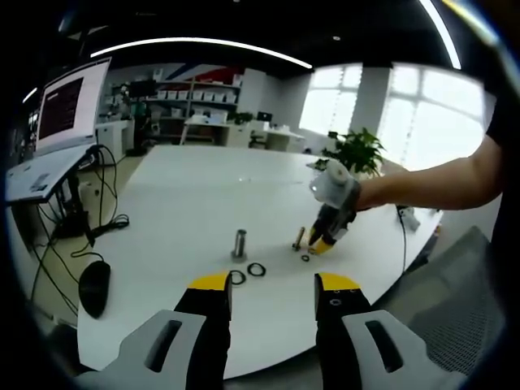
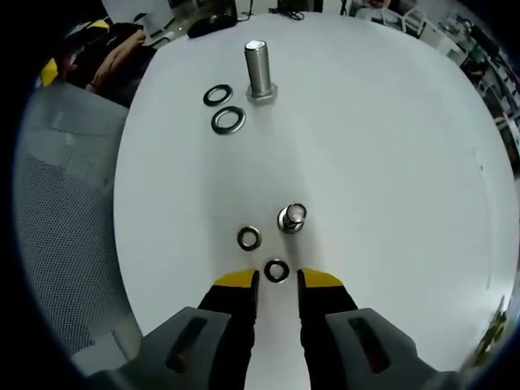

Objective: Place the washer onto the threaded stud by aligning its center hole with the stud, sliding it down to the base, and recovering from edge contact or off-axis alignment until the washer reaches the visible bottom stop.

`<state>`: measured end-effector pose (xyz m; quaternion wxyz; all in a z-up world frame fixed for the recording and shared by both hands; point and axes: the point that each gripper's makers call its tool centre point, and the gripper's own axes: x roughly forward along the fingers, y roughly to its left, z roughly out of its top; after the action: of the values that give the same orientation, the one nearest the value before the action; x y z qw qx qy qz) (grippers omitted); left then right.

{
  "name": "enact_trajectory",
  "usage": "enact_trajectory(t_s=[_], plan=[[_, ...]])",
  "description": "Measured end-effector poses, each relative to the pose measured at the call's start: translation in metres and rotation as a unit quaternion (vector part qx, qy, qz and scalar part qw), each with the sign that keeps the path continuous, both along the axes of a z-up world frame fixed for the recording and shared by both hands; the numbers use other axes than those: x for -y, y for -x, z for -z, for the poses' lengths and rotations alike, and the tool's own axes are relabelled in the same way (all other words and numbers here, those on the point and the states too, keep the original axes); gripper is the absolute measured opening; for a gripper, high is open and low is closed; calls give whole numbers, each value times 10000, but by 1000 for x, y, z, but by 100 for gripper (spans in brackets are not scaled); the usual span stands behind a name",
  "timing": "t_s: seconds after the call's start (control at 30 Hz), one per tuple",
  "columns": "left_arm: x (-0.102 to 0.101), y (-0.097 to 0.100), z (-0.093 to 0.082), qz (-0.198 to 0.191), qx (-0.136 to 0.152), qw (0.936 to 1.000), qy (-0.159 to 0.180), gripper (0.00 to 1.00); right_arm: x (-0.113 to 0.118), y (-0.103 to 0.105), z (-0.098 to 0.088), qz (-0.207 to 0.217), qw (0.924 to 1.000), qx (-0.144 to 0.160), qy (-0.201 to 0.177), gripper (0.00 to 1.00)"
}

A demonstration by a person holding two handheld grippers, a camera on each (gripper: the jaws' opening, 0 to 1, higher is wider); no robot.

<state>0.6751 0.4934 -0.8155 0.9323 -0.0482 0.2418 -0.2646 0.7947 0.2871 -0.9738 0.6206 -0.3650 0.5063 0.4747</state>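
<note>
White table [image 2: 390, 146], small washer [image 2: 276, 270] just ahead of released right claw [image 2: 278, 280], left claw [image 1: 274, 286] released

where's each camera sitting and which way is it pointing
Left gripper view: rides the left gripper, looking level across the round white table toward the right gripper and a person's forearm.
Right gripper view: rides the right gripper, looking steeply down at the table.
Shared: tall threaded steel stud, flat metal washers.
</note>
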Motion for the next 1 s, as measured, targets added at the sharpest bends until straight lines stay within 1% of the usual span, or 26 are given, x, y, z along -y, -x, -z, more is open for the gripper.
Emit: enact_trajectory(t_s=[0.13, 0.4, 0.53, 0.57, 0.67, 0.73, 0.77, 0.83, 1.0], plan=[[0, 0, 0, 1, -3, 10000, -12, 38, 0, 1, 1, -21, 10000, 15, 28, 21], [0, 0, 0, -9, 4, 10000, 13, 38, 0, 1, 2, -119, 9997, 152, 158, 21], [1, 1, 0, 12, 7, 10000, 13, 38, 0, 1, 2, -218, 9995, 146, 152, 21], [1, 1, 0, 8, 7, 10000, 27, 38, 1, 0, 2, -161, 9998, 97, 118, 21], [1, 1, 0, 20, 11, 10000, 17, 38, 1, -2, 2, -57, 9999, 94, 106, 19], [1, 1, 0, 27, 12, 10000, 10, 38, 0, -1, 2, -97, 9998, 129, 109, 19], [1, 1, 0, 27, 14, 10000, 13, 38, 0, 0, 2, -206, 9996, 172, 104, 19], [1, 1, 0, 20, 13, 10000, 20, 38, 0, 0, 2, -184, 9996, 178, 107, 19], [1, 1, -1, 13, 30, 10000, 26, 38, -3, 2, 3, -222, 9992, 227, 242, 19]])
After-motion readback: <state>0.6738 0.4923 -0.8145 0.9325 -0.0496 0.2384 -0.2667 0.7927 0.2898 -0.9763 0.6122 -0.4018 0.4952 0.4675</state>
